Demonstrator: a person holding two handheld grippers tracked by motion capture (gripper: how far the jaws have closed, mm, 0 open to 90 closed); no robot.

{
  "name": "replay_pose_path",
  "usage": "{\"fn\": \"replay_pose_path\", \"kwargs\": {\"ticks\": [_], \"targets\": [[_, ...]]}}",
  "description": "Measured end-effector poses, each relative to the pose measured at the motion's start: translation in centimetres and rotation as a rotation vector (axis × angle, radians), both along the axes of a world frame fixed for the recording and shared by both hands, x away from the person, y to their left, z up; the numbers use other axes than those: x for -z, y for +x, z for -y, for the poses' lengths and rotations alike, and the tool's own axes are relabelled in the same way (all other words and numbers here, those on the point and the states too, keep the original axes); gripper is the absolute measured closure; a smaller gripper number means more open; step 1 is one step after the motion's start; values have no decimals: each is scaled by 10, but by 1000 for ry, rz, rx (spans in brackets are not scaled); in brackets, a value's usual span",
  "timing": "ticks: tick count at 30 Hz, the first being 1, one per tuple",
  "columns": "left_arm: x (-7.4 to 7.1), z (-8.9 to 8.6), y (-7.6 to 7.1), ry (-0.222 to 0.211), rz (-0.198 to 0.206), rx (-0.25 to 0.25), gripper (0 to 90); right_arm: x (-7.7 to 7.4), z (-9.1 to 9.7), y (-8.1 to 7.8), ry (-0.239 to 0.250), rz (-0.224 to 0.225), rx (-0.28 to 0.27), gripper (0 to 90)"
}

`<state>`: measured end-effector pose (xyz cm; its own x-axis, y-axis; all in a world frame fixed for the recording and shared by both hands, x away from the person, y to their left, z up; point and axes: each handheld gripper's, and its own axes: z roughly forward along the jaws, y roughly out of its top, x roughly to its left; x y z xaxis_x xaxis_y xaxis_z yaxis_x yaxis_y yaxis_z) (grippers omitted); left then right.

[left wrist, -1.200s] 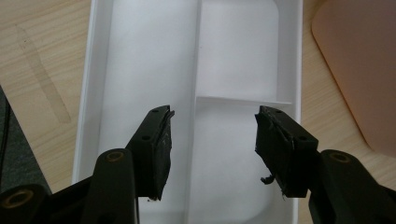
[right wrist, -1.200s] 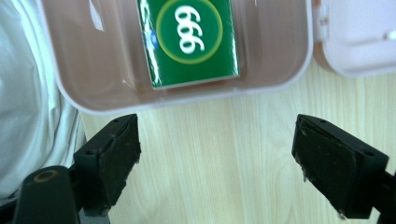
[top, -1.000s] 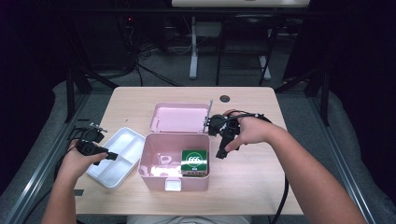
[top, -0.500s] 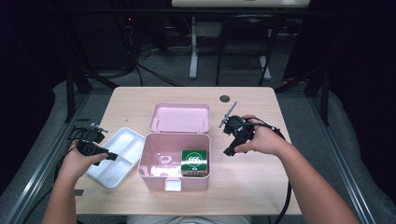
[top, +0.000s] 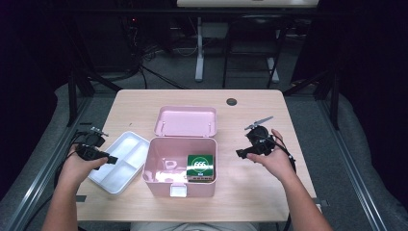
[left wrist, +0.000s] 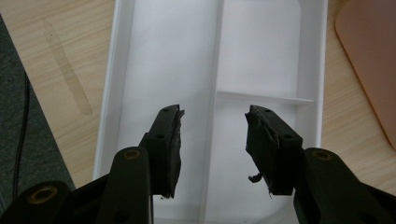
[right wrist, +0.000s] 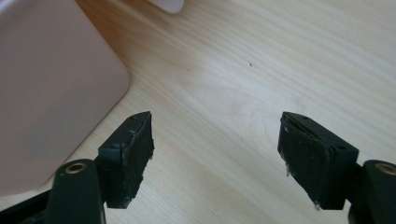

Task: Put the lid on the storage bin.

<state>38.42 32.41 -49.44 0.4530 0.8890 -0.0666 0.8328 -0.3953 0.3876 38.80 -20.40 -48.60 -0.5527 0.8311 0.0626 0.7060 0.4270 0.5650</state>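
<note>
Pulling back from the box lid, right hand now low beside the box

The white tray [top: 120, 161] is seen on the worktop [top: 250, 192], just beside the left wall of the open pink box [top: 178, 185]. A green packet [top: 201, 167] is lying in the box's right half. The lid [top: 185, 121] is laid flat behind the box.

The left gripper [top: 113, 159] is held over the tray's near end, where it was a second ago. Its fingers have just been closing somewhat. They are set at a middling gap and nothing is pressed between them.

The right gripper [top: 239, 154] was at the lid's right corner a second ago. It has since been brought down and toward the person, and is now placed right of the box, apart from it. Its fingers have also been narrowing a little, yet they are wide and nothing is held. From this it is judged that work on the lid is finished and the tray is likely next to be handled.

In the left gripper view, the tray's long divider [left wrist: 218, 56] is shown running up between the two fingers [left wrist: 168, 140], untouched, which cannot be made out from above. In the right gripper view, bare wood is seen between the fingers [right wrist: 133, 149], with the box's rounded corner off to the left [right wrist: 46, 93]. The packet is shown in the high view
</note>
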Motion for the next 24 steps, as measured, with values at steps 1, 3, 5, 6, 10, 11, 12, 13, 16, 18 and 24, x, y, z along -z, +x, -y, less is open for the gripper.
{"fn": "replay_pose_path", "kwargs": {"ticks": [1,3,5,6,10,11,12,13,16,18,24], "targets": [[0,0,0,-1,3,-5,548,2,2,-1,0,-4,5,263],[-1,0,0,4,4,-3,553,7,6,-3,7,0,26,263],[-1,1,0,5,5,1,561,12,9,-6,8,11,41,263],[-1,1,0,8,5,1,561,14,10,-6,-3,21,41,263],[-2,3,1,16,15,5,565,20,13,-12,11,54,55,292],[-3,4,1,18,16,8,565,21,13,-13,22,62,61,298],[-3,5,1,19,17,7,565,23,14,-14,29,86,74,311],[-3,6,2,25,16,10,565,24,15,-14,26,98,77,313],[-3,9,4,44,1,31,565,28,16,-16,27,142,103,314],[-1,11,8,64,-21,47,585,29,20,-17,44,160,131,314],[7,17,20,126,-70,81,674,32,24,-21,133,186,119,337]]}}
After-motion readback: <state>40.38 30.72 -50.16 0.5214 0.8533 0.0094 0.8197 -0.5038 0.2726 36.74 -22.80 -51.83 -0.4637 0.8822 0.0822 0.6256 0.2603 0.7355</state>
